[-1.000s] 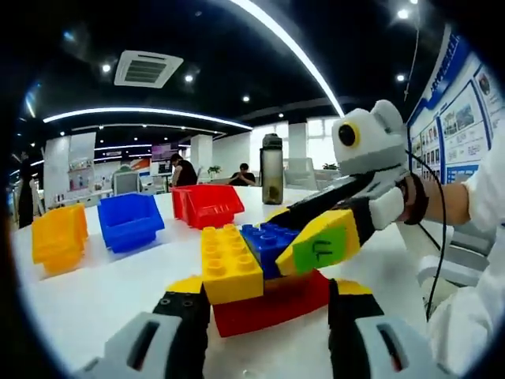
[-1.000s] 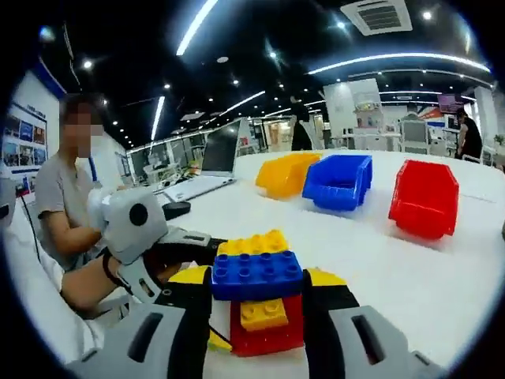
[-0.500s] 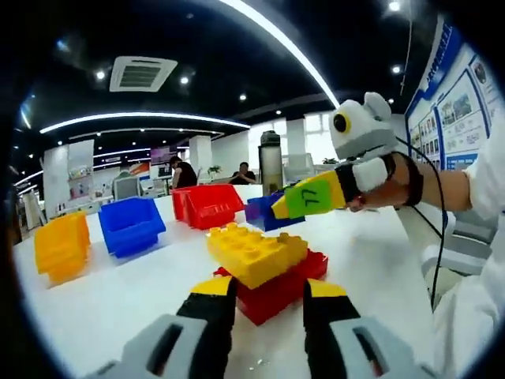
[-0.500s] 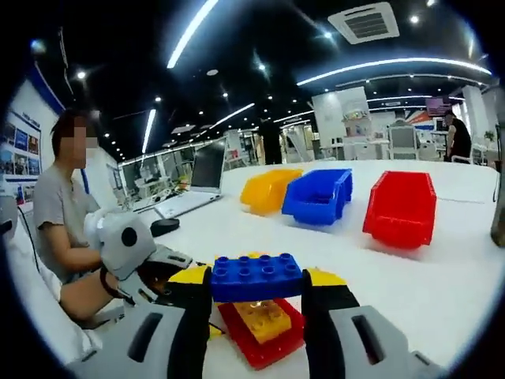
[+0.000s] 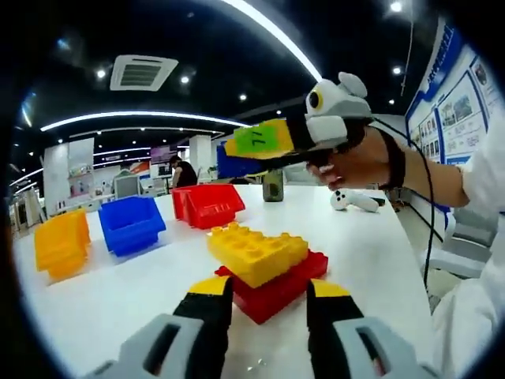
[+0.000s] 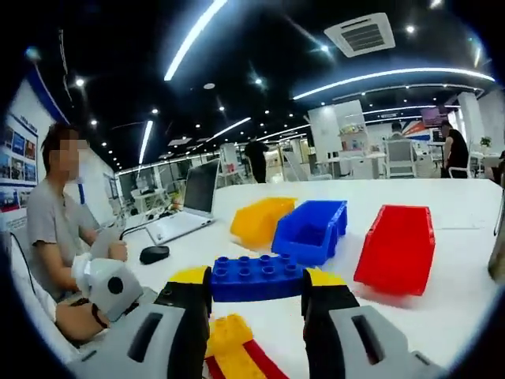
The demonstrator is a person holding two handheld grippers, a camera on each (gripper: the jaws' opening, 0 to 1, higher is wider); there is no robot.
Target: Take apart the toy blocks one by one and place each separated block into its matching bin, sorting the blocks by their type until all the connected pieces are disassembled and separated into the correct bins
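Right claw (image 6: 256, 304) is clamped on one blue block (image 6: 256, 277), jaws pressed against its two ends, and it's up in the air above the bench (image 6: 442, 292). From the left gripper view you can see that same claw (image 5: 237, 150) raised well above the bench, with the blue block (image 5: 237, 164) tucked behind its yellow jaw and a hand (image 5: 355, 162) wrapped around the grip.

Left claw (image 5: 260, 296) sits low on the bench with its jaws apart, not gripping anything. Just ahead of it is a stack of two blocks: one yellow block (image 5: 256, 251) on top of one red block (image 5: 280, 286). The same pair shows at the bottom of the right gripper view, yellow (image 6: 229, 347) over red (image 6: 260, 359).

Three bins sit in a row farther back: one yellow bin (image 5: 59, 241), one blue bin (image 5: 130, 223), one red bin (image 5: 207, 205). One dark bottle (image 5: 273, 185) stands behind them. One laptop (image 6: 189, 209) and one mouse (image 6: 154, 254) are off to the side, near a seated person (image 6: 55, 237).
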